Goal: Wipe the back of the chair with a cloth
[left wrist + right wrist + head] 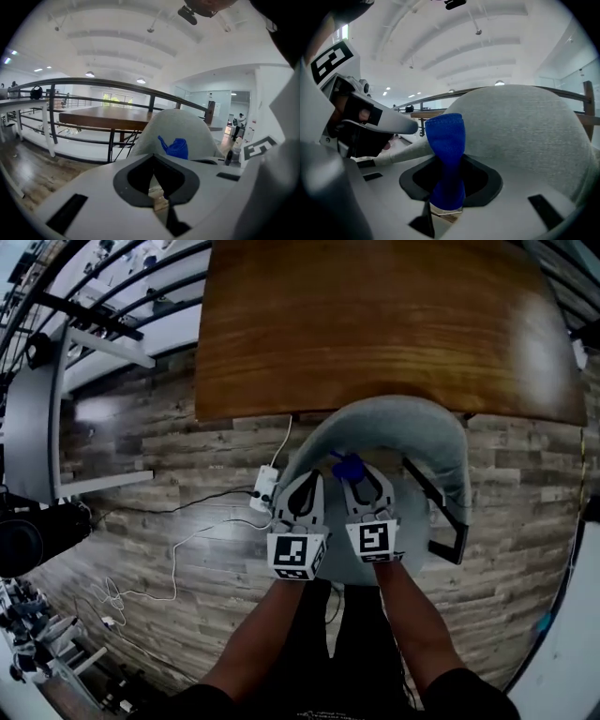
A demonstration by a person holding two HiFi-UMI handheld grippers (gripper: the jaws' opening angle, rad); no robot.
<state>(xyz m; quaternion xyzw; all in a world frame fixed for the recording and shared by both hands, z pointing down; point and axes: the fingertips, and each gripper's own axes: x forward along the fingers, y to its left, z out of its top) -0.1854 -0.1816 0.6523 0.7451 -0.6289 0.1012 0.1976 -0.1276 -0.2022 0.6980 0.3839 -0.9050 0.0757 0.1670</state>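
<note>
Right tool (446,208) grips the soft blue cloth (446,150); round grey chair back (525,126) is just ahead, frame right. Left tool (157,204) closed, empty.

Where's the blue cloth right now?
The blue cloth is clamped in the right hand-held gripper, centre of the head view, near the grey chair back, below the wooden table.

Ceiling lights (90,74) are flooding both gripper views with bright, even white, while the head view is running dimmer, a soft sheen glowing on the desk (375,324). Wide-angle distortion is bending the edges and darkening every corner.
</note>
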